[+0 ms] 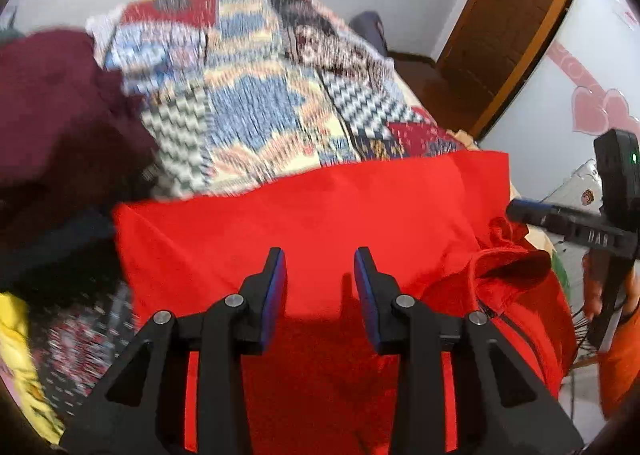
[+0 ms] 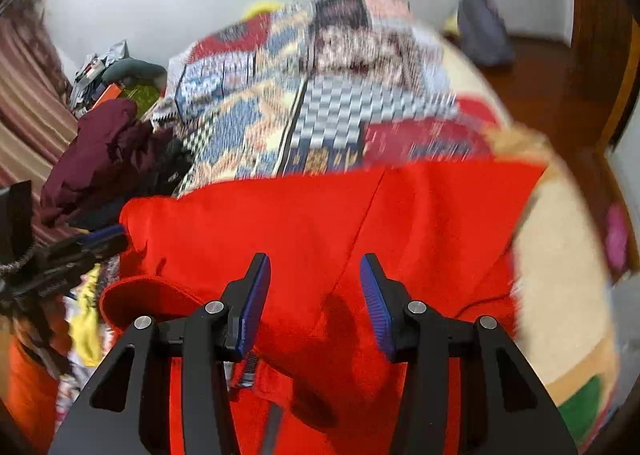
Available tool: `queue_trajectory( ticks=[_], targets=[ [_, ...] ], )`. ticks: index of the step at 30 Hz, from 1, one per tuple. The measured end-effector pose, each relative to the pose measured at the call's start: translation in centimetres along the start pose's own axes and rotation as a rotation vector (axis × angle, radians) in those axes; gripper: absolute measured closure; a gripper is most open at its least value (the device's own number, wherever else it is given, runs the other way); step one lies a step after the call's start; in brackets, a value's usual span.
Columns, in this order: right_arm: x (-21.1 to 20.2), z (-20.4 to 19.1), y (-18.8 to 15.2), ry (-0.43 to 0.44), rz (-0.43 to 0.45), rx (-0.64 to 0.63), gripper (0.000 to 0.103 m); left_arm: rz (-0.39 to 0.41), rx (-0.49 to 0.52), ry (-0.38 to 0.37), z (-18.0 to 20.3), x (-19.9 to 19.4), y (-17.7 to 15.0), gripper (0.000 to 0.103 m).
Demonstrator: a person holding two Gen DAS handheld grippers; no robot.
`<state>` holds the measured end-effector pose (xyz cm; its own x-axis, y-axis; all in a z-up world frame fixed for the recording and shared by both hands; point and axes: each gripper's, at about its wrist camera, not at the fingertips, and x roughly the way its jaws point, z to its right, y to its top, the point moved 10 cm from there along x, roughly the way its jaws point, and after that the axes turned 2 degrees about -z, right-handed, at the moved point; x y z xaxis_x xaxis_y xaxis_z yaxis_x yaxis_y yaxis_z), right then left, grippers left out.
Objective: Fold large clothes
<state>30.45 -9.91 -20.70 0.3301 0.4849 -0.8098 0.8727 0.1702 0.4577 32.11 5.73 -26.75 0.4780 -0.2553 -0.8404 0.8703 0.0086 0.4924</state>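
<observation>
A large red zip-up garment (image 1: 304, 215) lies spread on a bed, its far edge folded straight across. My left gripper (image 1: 320, 259) hovers over its near part, open, with nothing between the blue pads. The hood or collar and zipper (image 1: 504, 279) sit bunched to the right. In the right wrist view the same red garment (image 2: 320, 223) fills the middle, and my right gripper (image 2: 314, 265) is open above it with nothing between its fingers. A zipper end (image 2: 248, 369) shows near its left finger. Each gripper appears at the edge of the other's view, the right gripper (image 1: 560, 215) and the left gripper (image 2: 80, 247).
A patchwork quilt (image 1: 256, 103) covers the bed beyond the garment. A maroon cloth heap (image 1: 60, 115) lies at the left, yellow fabric (image 1: 16, 355) near the left edge. A wooden door (image 1: 508, 23) stands at the right. A person's orange sleeve (image 2: 28, 387) shows low left.
</observation>
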Motion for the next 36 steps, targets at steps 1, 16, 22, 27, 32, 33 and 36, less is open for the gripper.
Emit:
queue_trajectory(
  ticks=[1, 16, 22, 27, 32, 33, 36],
  targets=[
    [0.6, 0.0, -0.6, 0.003, -0.022, 0.005, 0.060, -0.022, -0.004, -0.017, 0.3, 0.7, -0.7, 0.068],
    [0.2, 1.4, -7.5, -0.183, -0.066, -0.150, 0.028, -0.019, 0.090, 0.152, -0.7, -0.8, -9.0, 0.009],
    [-1.0, 2.6, -8.5, -0.148, -0.099, -0.089, 0.027, -0.054, 0.000, 0.167, -4.3, -2.5, -11.4, 0.009],
    [-2.5, 3.3, -7.6, -0.159, -0.083, -0.081, 0.027, -0.028, -0.062, 0.229, -8.2, -5.0, -11.5, 0.009],
    [-4.1, 4.5, -5.0, -0.181, -0.004, -0.059, 0.027, 0.058, -0.151, 0.251, -11.3, -7.2, -8.6, 0.009],
    [-4.3, 4.9, -4.3, -0.191, 0.015, -0.047, 0.027, 0.072, -0.177, 0.238, -11.7, -7.3, -7.9, 0.009],
    [-4.4, 6.3, -2.6, -0.208, 0.049, -0.003, 0.027, 0.108, -0.267, 0.171, -12.5, -6.8, -5.6, 0.009]
  ],
)
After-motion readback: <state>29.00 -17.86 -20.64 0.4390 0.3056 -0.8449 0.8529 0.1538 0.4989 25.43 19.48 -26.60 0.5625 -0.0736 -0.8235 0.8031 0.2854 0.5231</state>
